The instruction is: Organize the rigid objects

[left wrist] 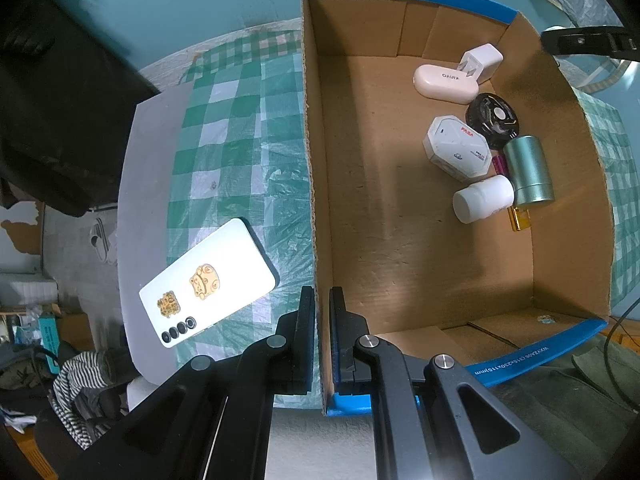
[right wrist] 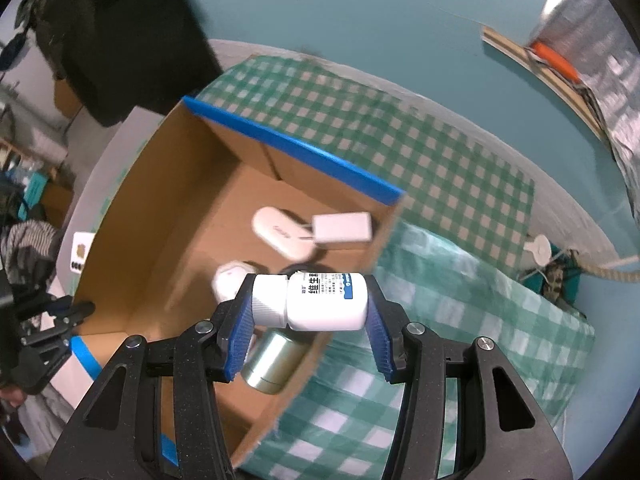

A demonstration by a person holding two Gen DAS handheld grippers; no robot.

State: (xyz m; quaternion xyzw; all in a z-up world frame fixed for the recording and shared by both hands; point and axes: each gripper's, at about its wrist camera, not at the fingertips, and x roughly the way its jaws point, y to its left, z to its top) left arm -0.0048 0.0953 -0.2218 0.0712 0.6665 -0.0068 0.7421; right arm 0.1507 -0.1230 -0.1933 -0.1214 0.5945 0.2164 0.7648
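An open cardboard box (left wrist: 360,208) with blue-taped rims sits on a green checked cloth. My left gripper (left wrist: 322,320) is shut on the box's left wall. Inside lie a white oval case (left wrist: 444,84), a white charger (left wrist: 482,60), a black round disc (left wrist: 494,118), a white octagonal box (left wrist: 458,148), a teal metal can (left wrist: 528,170) and a white bottle (left wrist: 482,198). My right gripper (right wrist: 306,320) is shut on another white pill bottle (right wrist: 316,300), held sideways above the box's right wall (right wrist: 352,280).
A white phone (left wrist: 208,280) with gold stickers lies on the cloth left of the box. A dark garment (left wrist: 52,120) hangs at the far left. Clutter and cables lie beyond the table edges. A white round tag (right wrist: 538,248) lies right of the box.
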